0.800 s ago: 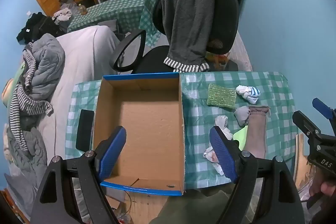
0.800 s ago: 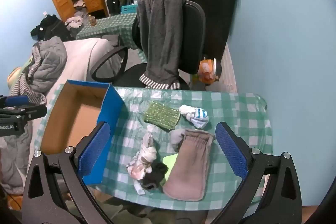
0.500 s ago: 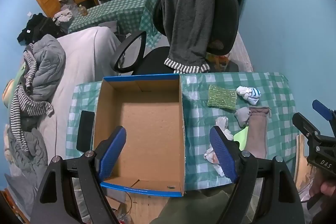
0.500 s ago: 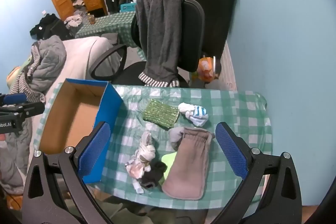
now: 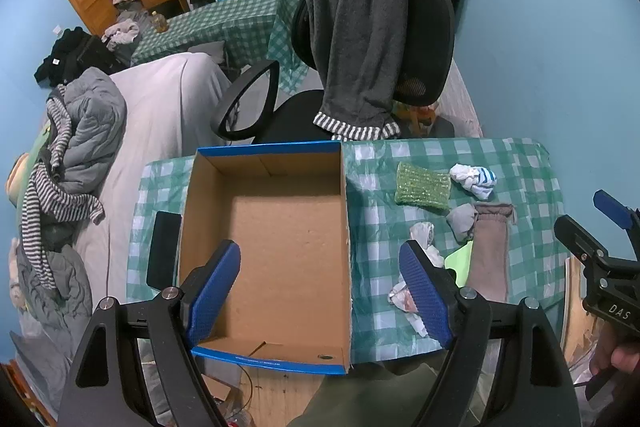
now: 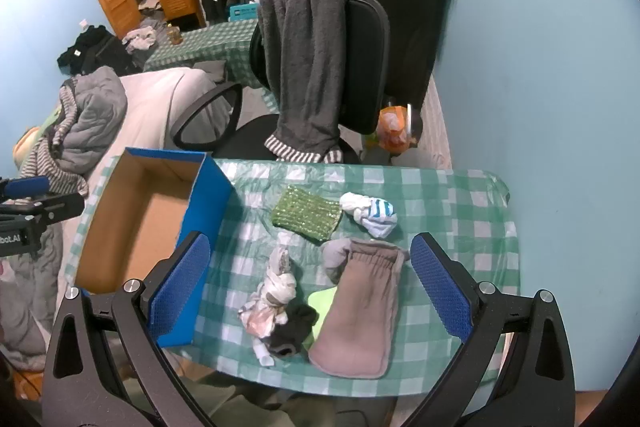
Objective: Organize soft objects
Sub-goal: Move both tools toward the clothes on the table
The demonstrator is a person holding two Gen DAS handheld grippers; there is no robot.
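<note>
An empty blue cardboard box (image 5: 280, 227) (image 6: 132, 227) stands on the left of a green checked table (image 6: 460, 211). To its right lie soft items: a green knitted cloth (image 6: 306, 213) (image 5: 422, 183), a white and blue striped sock ball (image 6: 370, 213) (image 5: 474, 179), a brown pouch (image 6: 358, 307) (image 5: 490, 247), a grey bundle (image 6: 332, 255), a white rag bundle (image 6: 274, 291) (image 5: 424, 233), a dark sock (image 6: 290, 333) and a lime piece (image 6: 322, 297). My left gripper (image 5: 320, 287) is open above the box's near end. My right gripper (image 6: 310, 287) is open above the soft items.
A black phone (image 5: 164, 249) lies left of the box. A black office chair (image 6: 360, 67) draped with a grey garment (image 6: 312, 67) stands behind the table. A bed with piled clothes (image 5: 80, 131) is on the left. A blue wall (image 6: 540, 67) is on the right.
The right gripper's view has edged slightly closer to the soft items. The left gripper has hardly moved. Both stay open.
</note>
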